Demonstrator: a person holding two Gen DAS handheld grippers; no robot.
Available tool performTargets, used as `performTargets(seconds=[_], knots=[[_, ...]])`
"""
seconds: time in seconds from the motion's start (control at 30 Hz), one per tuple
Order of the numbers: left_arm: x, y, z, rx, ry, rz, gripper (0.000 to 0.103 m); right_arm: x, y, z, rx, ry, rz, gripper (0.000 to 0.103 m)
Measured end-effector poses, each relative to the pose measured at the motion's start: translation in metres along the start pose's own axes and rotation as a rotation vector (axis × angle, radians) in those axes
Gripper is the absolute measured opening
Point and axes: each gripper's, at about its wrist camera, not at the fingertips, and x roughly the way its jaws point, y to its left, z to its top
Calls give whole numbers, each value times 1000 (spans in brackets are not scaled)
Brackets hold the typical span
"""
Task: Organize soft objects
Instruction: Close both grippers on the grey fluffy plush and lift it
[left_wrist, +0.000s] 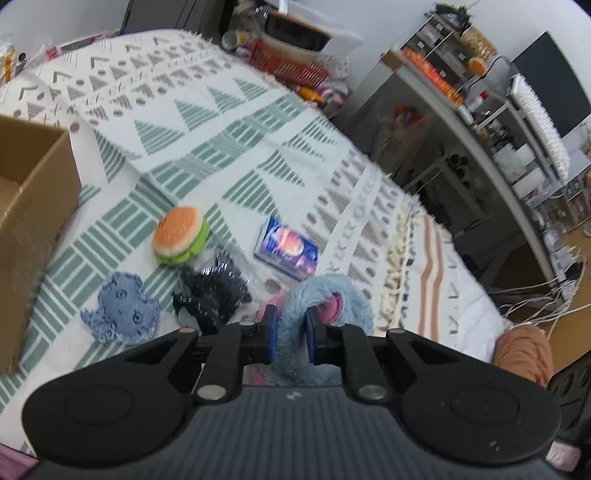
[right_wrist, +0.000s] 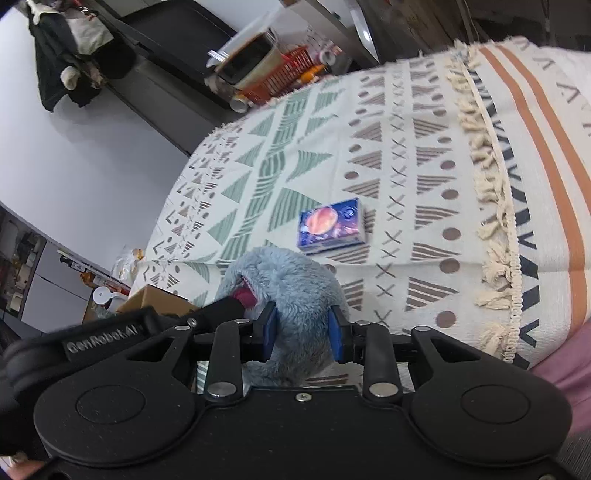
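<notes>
Both grippers pinch one blue plush toy (left_wrist: 328, 295), bottom centre of each frame. Left gripper (left_wrist: 290, 334) has its fingers closed on a narrow fold; right gripper (right_wrist: 303, 334) squeezes the bulkier body. Probably a two-handed carry toward the cardboard box (left_wrist: 33, 206), left edge. Burger toy (left_wrist: 181, 234), blue rag (left_wrist: 122, 310) and black toy (left_wrist: 210, 295) lie waiting on the blanket (left_wrist: 229, 125). Readable: "GenRobot.AI" on the left gripper's body, lower left of right view.

Fluffy plush toy (right_wrist: 295, 291), woven cloth blanket (right_wrist: 406, 147), matt cardboard box (left_wrist: 33, 206)
</notes>
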Motion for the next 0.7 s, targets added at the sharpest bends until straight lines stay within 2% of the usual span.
performTargets(seconds=[0.2,0.3,0.47,0.57,0.7], knots=[[-24,-1,8,36,-49,-53,11,-5,22,-5,-20,-22,-3,26],[-28,4,10,23,-51,-61,9,-3,28,-7,-15,-30,-12,24],[-30,18,11,-4,-51,-51,7,1,31,-11,4,-34,-20,23],[-25,26,12,-26,-21,-43,7,2,31,-13,16,-36,-33,23],[-20,28,11,-6,-5,-13,12,2,29,-13,28,-36,-38,22]])
